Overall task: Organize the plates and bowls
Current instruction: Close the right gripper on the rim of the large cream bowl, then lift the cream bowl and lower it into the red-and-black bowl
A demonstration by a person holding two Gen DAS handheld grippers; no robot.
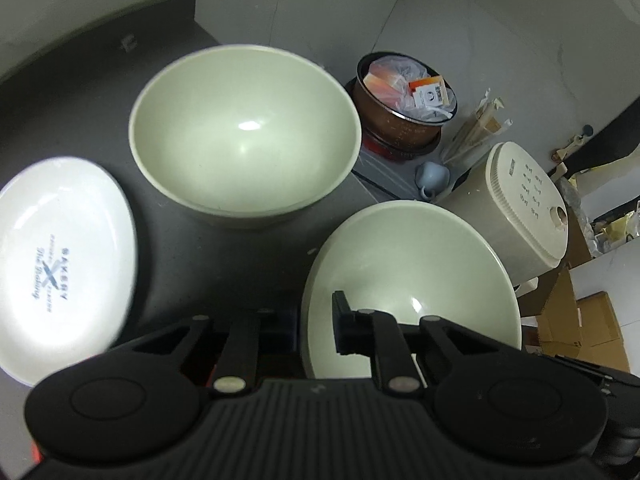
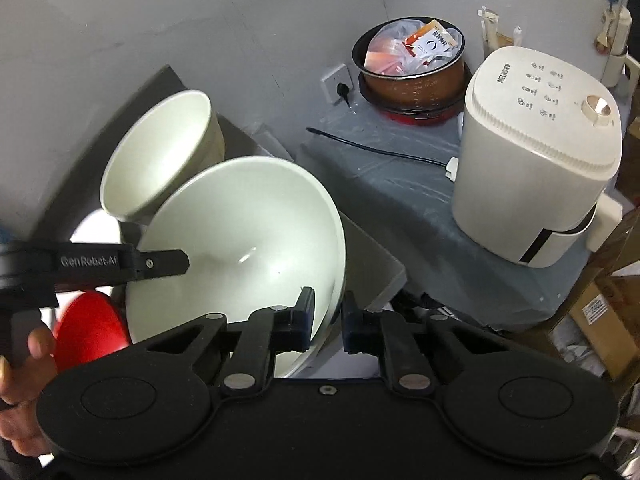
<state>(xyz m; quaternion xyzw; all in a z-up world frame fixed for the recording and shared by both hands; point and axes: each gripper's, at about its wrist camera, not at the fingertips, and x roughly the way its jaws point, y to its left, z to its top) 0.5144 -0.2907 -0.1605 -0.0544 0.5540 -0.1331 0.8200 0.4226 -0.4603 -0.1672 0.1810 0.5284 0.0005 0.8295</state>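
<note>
A pale green bowl [image 1: 412, 276] is tilted near the dark counter's right edge; it also shows in the right wrist view [image 2: 240, 240]. My left gripper [image 1: 316, 328] is shut on its rim, one finger inside the bowl. My right gripper [image 2: 327, 320] is shut on the opposite rim. A second pale green bowl [image 1: 244, 132] stands upright behind it, also in the right wrist view [image 2: 160, 152]. A white printed plate [image 1: 60, 264] lies at the left.
A dark counter [image 1: 80, 100] holds the dishes. To the right a lower grey table [image 2: 400, 200] carries a cream rice cooker [image 2: 536, 152], a brown pot with bags [image 2: 412, 68] and a black cord. A red object [image 2: 92, 332] sits low left. Cardboard boxes [image 1: 580, 328] lie below.
</note>
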